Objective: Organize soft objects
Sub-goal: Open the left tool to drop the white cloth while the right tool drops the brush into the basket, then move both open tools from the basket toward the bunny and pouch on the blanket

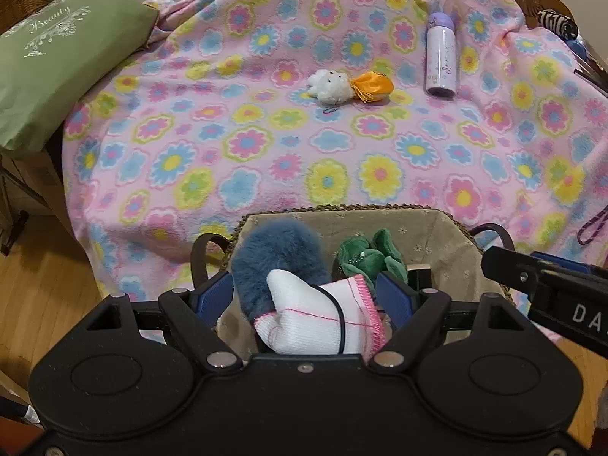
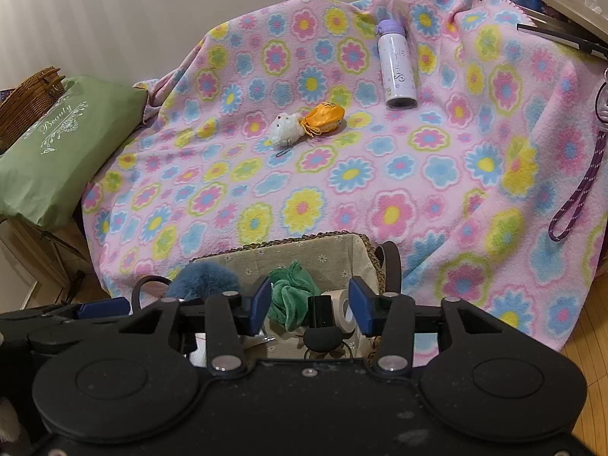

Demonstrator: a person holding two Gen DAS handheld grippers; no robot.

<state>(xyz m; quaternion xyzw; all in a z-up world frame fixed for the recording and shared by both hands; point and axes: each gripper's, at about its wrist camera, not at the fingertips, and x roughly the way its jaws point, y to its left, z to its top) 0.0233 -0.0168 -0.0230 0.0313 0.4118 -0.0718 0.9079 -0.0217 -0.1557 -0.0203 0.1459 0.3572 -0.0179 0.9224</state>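
The white sock with pink stitching [image 1: 319, 321] sits between the spread blue pads of the left tongs [image 1: 306, 292], directly over the lined basket [image 1: 452, 262]; the pads stand clear of the fabric on both sides, so it seems to be at the point of dropping in rather than being pinched. One basket, at the near edge of the flowered blanket [image 1: 266, 159], serves as the collecting place, and it already holds one fluffy blue piece [image 1: 277, 254] and one green plush [image 1: 370, 254], plus a roll of tape [image 2: 342, 306] seen from the right wrist. The right tongs [image 2: 311, 304] hover spread and empty over the basket's right half, likely waiting for the next pick. Out on the blanket, well apart from the basket, one white plush toy [image 1: 330, 85] touches one orange pouch [image 1: 372, 85]; these two soft things look left to gather. One lavender bottle [image 1: 440, 57] lies beyond, hard and probably not for the basket. One green cushion [image 1: 57, 76] rests at the left.
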